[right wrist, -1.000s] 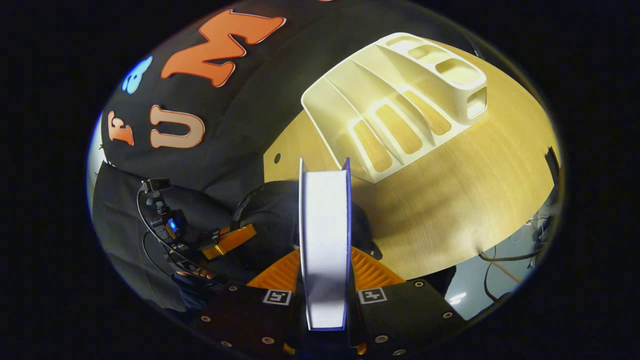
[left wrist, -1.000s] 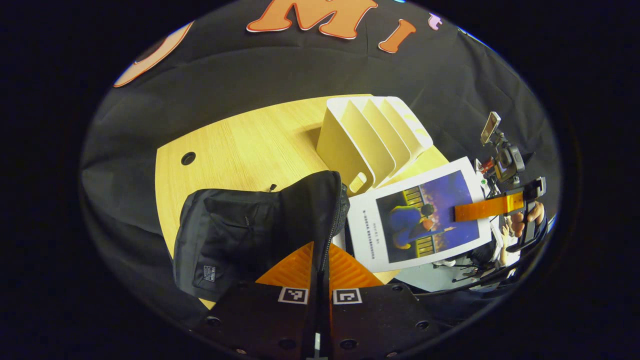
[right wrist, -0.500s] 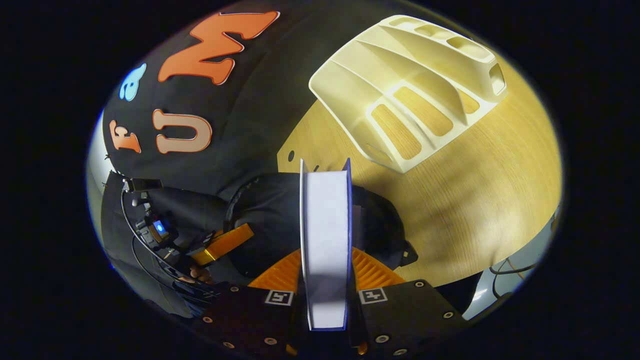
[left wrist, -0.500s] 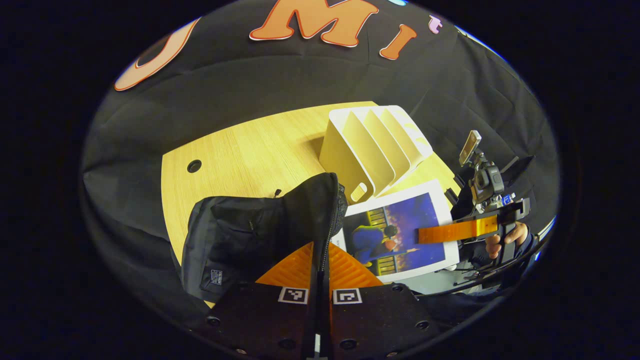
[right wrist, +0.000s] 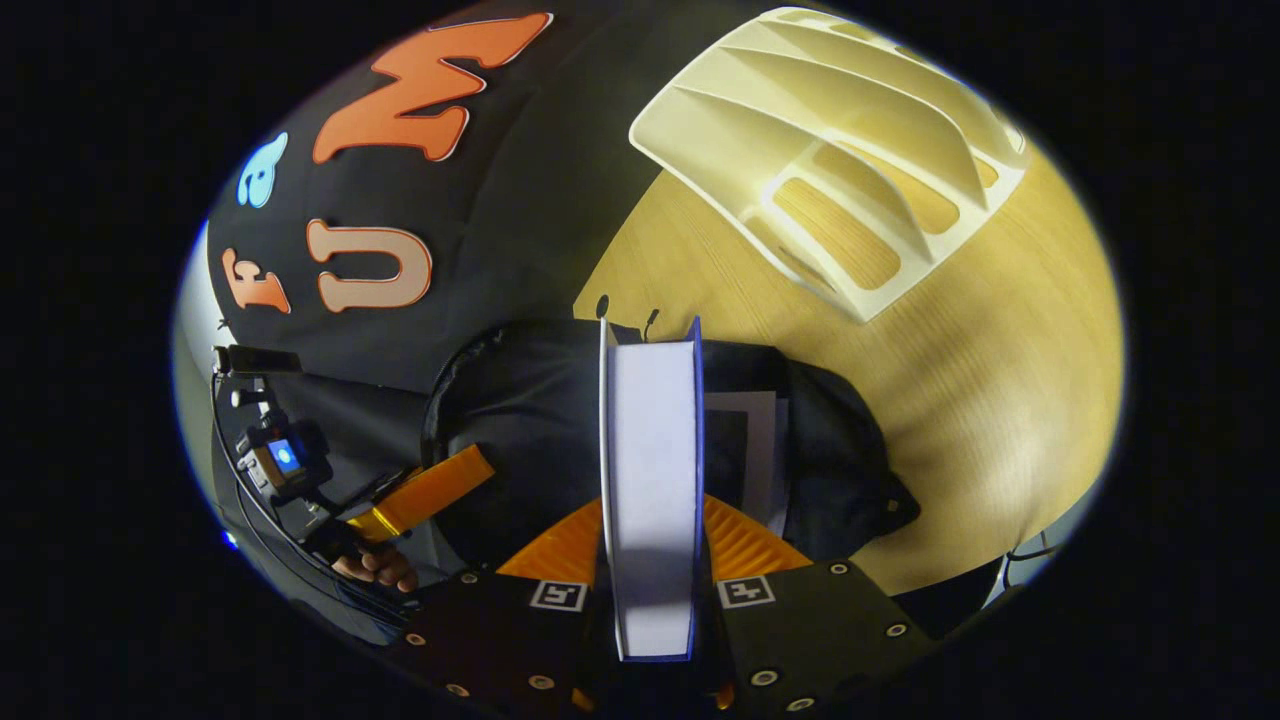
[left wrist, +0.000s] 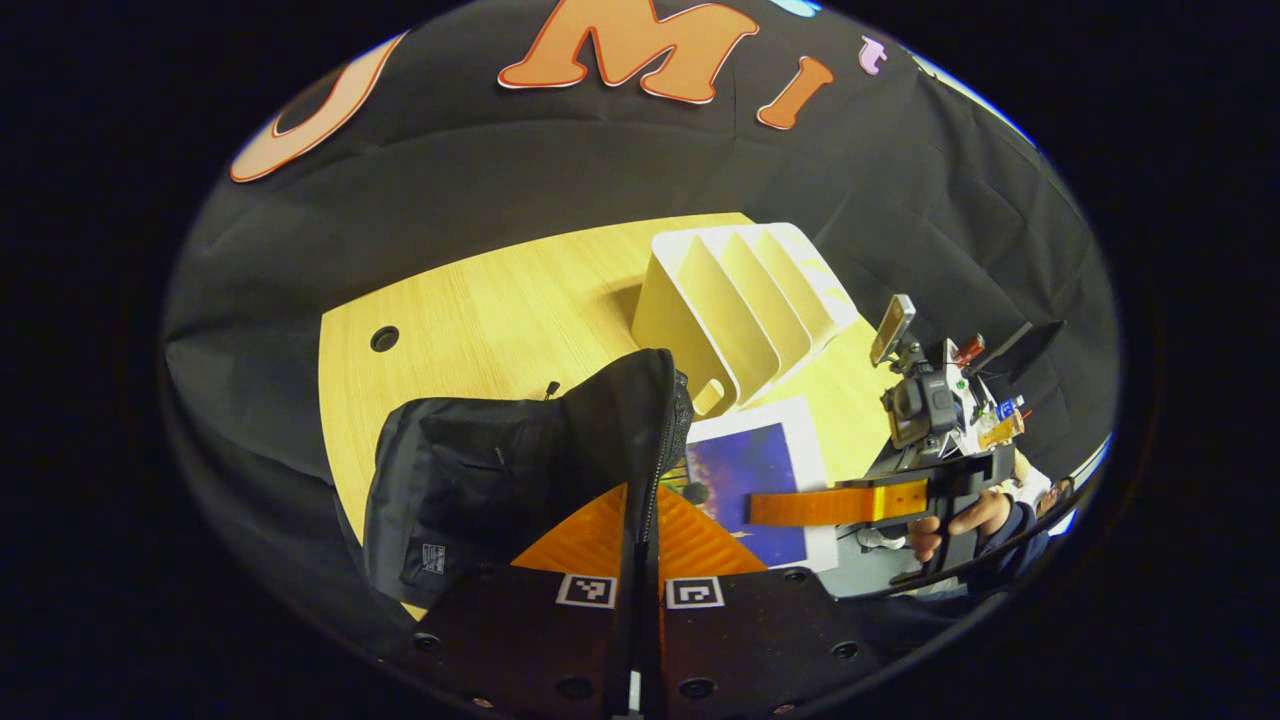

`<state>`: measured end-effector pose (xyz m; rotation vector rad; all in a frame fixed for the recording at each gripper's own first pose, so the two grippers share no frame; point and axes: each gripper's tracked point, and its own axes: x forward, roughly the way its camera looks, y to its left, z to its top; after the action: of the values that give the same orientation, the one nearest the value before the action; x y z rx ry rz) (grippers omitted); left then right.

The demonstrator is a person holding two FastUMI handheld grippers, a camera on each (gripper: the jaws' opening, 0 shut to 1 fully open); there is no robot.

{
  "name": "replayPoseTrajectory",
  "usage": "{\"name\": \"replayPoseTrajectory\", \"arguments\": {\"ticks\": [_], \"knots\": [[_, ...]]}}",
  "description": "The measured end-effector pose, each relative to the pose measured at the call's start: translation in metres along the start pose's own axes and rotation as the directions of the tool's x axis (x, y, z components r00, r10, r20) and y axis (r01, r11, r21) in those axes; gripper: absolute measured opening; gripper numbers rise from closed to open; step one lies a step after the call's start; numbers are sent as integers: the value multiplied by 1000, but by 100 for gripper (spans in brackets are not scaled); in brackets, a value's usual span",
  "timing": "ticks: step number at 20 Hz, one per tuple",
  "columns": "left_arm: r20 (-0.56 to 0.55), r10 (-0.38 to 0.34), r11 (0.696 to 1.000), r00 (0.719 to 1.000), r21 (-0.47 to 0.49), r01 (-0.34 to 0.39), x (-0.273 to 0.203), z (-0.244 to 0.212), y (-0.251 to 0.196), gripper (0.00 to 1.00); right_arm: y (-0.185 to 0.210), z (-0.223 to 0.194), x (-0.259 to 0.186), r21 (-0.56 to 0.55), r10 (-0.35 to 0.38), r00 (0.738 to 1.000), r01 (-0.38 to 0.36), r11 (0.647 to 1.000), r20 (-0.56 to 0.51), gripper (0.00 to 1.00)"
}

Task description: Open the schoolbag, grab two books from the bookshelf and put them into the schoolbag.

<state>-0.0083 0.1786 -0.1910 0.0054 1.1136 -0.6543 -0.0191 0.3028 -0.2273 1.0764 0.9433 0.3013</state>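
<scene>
Two grippers: each one is clamped on something above a wooden table [left wrist: 500,300].
Left gripper [left wrist: 640,520]: its fingers are pressed together on the zipped edge of the black schoolbag [left wrist: 500,470], holding that edge up.
Right gripper [right wrist: 650,540]: its fingers squeeze a thick book [right wrist: 650,470] from both sides, page edges facing the camera.
Book position: in the left gripper view its blue-and-white cover [left wrist: 750,480] is partly behind the raised bag edge, directly over the bag's opening.
Inside the bag: a second book [right wrist: 750,440] shows as a pale edge within the opening.
Bookshelf [left wrist: 740,300]: cream, slotted, standing on the table just behind the schoolbag.
Hand [left wrist: 960,520]: grips the right gripper's handle.
</scene>
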Motion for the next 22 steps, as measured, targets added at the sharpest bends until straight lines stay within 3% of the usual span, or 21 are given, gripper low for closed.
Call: {"name": "replayPoseTrajectory", "arguments": {"ticks": [16, 17, 18, 22], "knots": [[12, -28, 999, 1000, 18, 28, -1, 3, -15, 4, 16, -18, 61, 0, 39, 999, -39, 999, -2, 33], [12, -29, 999, 1000, 17, 29, -1, 4, -17, 4, 16, -20, 65, -6, 37, 999, -37, 999, -8, 24], [13, -30, 999, 999, 19, 29, -2, 4, -20, 4, 16, -20, 68, -8, 38, 999, -38, 999, -12, 33], [15, -41, 999, 999, 15, 40, -3, 4, -20, 4, 16, -19, 76, -17, 17, 1000, -18, 1000, -26, 36]]}}
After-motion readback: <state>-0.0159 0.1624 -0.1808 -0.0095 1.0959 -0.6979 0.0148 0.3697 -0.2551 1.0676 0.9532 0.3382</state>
